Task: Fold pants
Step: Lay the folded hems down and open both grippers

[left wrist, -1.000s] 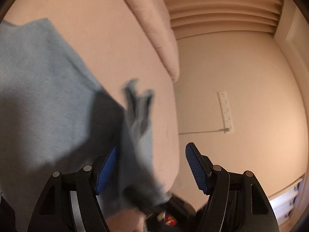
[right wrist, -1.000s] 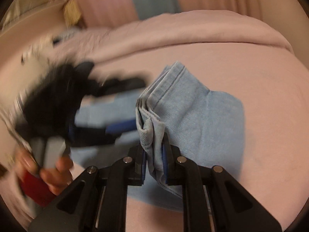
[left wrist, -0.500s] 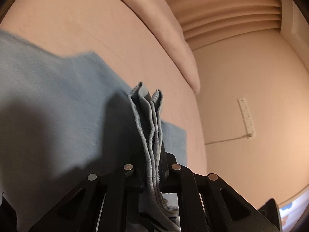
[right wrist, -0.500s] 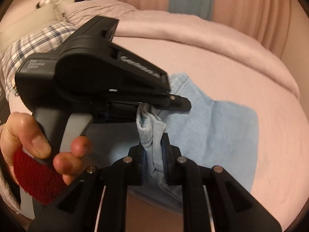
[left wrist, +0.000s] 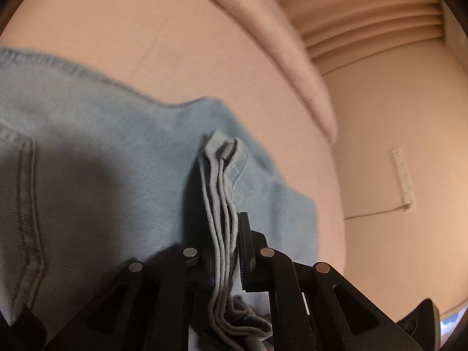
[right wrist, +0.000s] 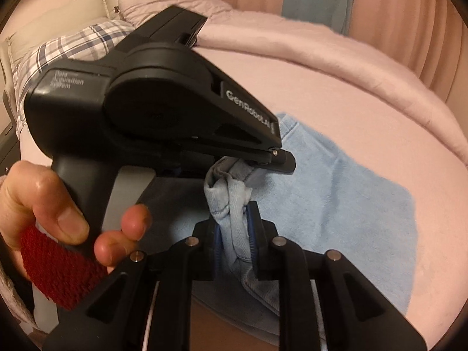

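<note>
Here, light-blue jeans (right wrist: 345, 199) lie partly folded on the pink bed sheet (right wrist: 365, 122). Left gripper (left wrist: 223, 251) clamps a bunched stack of denim edges. Right gripper (right wrist: 234, 234) pinches the same bunch just beside it. Plaid pillow (right wrist: 67, 49) sits behind the grippers.

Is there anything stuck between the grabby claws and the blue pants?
Nothing visible is. The left hand-held gripper and the right hand-held gripper each pinch the bunched pants directly on the pink bed.
</note>
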Available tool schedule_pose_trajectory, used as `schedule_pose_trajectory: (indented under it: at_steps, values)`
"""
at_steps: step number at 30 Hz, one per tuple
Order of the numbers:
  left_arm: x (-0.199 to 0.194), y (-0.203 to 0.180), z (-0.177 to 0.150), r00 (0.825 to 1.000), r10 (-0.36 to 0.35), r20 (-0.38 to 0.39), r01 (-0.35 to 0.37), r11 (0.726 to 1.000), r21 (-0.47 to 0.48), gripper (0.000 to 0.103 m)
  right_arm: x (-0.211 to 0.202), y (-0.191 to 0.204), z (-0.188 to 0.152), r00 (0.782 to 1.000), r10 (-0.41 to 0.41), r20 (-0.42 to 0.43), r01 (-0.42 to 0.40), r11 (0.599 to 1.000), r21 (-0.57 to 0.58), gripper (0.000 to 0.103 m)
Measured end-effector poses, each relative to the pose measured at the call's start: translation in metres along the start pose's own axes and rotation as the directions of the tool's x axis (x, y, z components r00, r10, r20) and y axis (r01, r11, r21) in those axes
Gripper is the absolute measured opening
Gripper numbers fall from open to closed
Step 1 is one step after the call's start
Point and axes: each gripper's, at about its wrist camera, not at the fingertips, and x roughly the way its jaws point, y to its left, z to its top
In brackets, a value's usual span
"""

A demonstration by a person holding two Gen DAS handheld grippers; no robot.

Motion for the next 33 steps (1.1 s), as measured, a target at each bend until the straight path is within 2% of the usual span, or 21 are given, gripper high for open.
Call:
schedule_pose_trajectory:
  at_steps: [2,5,6,8,10,12,14,16,18,20,22,23,27,29,31,33]
  values:
    - [-0.003,0.001,0.0,1.0,0.0,0.0,0.0,1.0,-0.006,0.011,0.006,-0.007,-0.002,0.998,0.045,-0.04,-0.044,0.998,0.044,0.025]
    - [-0.02,-0.006,0.002,0.998,0.061,0.031,-0.063,0.997,0.05,0.02,-0.004,-0.025,-0.008,0.991,0.131,-0.04,-0.124,0.982,0.139,0.045]
    - [-0.026,-0.01,0.002,0.996,0.074,0.046,-0.077,0.995,0.069,0.023,-0.008,-0.031,-0.009,0.988,0.149,-0.032,-0.142,0.976,0.162,0.047]
    - [-0.037,-0.026,0.0,0.992,0.101,0.081,-0.111,0.986,0.124,0.042,-0.02,-0.046,-0.01,0.982,0.189,-0.011,-0.182,0.958,0.222,0.05]
    - [-0.047,-0.04,-0.005,0.986,0.125,0.112,-0.145,0.971,0.193,0.052,-0.036,-0.073,-0.011,0.97,0.238,0.04,-0.238,0.915,0.325,0.055]
    - [-0.05,-0.058,-0.014,0.981,0.143,0.128,-0.173,0.946,0.274,0.052,-0.047,-0.096,-0.012,0.961,0.263,0.08,-0.273,0.873,0.404,0.066]
    - [-0.047,-0.073,-0.022,0.979,0.158,0.13,-0.193,0.925,0.328,0.052,-0.057,-0.116,-0.014,0.955,0.269,0.12,-0.294,0.836,0.464,0.066]
    - [-0.041,-0.087,-0.033,0.975,0.177,0.136,-0.217,0.895,0.389,0.054,-0.067,-0.132,-0.016,0.964,0.231,0.134,-0.267,0.827,0.494,0.067]
    - [-0.032,-0.095,-0.044,0.968,0.213,0.131,-0.249,0.864,0.439,0.061,-0.078,-0.143,-0.019,0.973,0.184,0.137,-0.228,0.836,0.5,0.069]
    - [-0.019,-0.103,-0.053,0.963,0.242,0.118,-0.269,0.833,0.483,0.061,-0.088,-0.15,-0.023,0.981,0.138,0.134,-0.187,0.848,0.496,0.07]
    - [-0.005,-0.108,-0.063,0.964,0.251,0.089,-0.26,0.818,0.514,0.061,-0.096,-0.161,-0.026,0.99,0.066,0.126,-0.119,0.868,0.482,0.072]
    - [0.0,-0.11,-0.066,0.964,0.252,0.078,-0.255,0.814,0.523,0.061,-0.102,-0.167,-0.028,0.994,0.004,0.111,-0.057,0.879,0.474,0.074]
    - [0.015,-0.114,-0.079,0.962,0.269,0.055,-0.253,0.79,0.559,0.061,-0.106,-0.191,-0.032,0.991,-0.122,0.05,0.084,0.877,0.474,0.074]
    - [0.021,-0.116,-0.085,0.961,0.273,0.04,-0.246,0.782,0.573,0.061,-0.104,-0.207,-0.035,0.992,-0.125,0.027,0.096,0.87,0.483,0.074]
    - [0.027,-0.118,-0.091,0.957,0.285,0.044,-0.254,0.763,0.595,0.061,-0.1,-0.211,-0.028,0.993,-0.116,0.028,0.089,0.876,0.473,0.068]
    - [0.032,-0.114,-0.096,0.952,0.304,0.045,-0.269,0.754,0.599,0.061,-0.095,-0.209,-0.019,0.994,-0.095,0.049,0.064,0.899,0.433,0.059]
